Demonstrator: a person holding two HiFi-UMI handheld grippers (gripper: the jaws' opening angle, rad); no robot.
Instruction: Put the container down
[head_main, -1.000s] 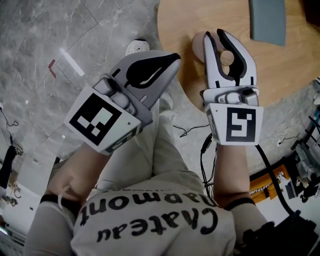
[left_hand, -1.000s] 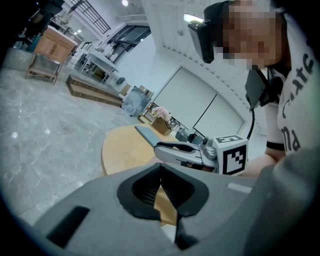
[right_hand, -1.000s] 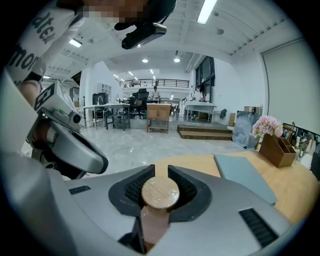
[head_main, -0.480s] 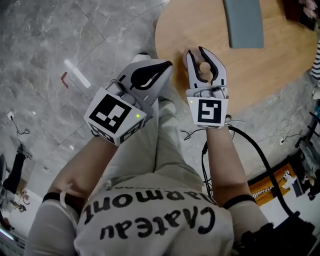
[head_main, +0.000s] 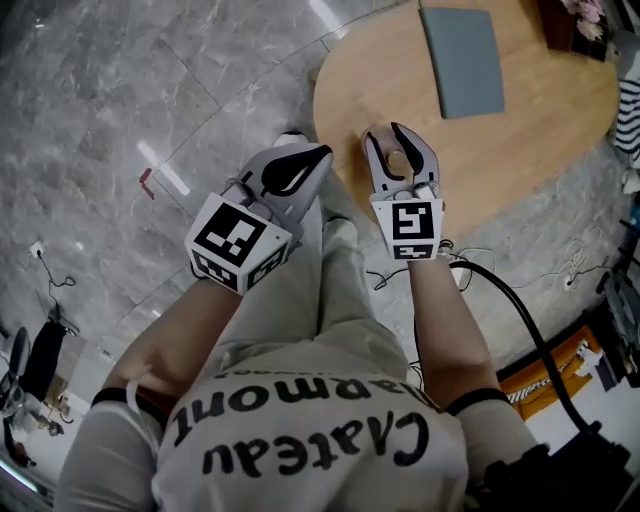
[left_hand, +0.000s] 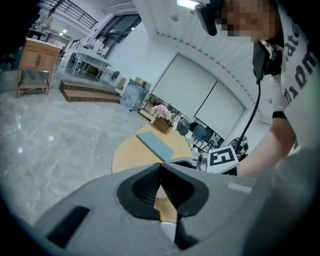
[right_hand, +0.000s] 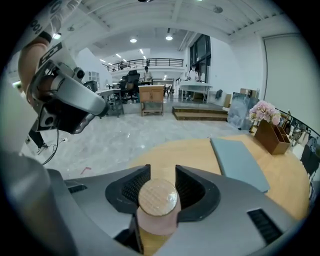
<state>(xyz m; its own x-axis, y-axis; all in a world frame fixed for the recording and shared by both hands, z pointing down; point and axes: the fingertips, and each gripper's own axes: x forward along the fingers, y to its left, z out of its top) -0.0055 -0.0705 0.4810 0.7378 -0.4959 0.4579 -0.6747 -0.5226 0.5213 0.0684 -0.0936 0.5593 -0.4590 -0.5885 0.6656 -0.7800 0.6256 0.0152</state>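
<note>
The fingers of our right gripper (head_main: 400, 136) have just been spreading. The pink container (right_hand: 157, 206) stands between them on the tabletop (head_main: 530, 150). Our left gripper (left_hand: 160, 168) has its fingers pressed together, holding nothing.

Round wooden table (head_main: 530, 120): bare top lying open from 12 through 3 o'clock of the container (head_main: 400, 160). Grey mat (head_main: 462, 62) sitting at 1 o'clock, well apart, taking up the far strip; flower box (right_hand: 273, 137) standing beyond it. Left gripper (head_main: 322, 155) hanging near at 9 o'clock, off the table edge, jaws together, crowding that side.
</note>
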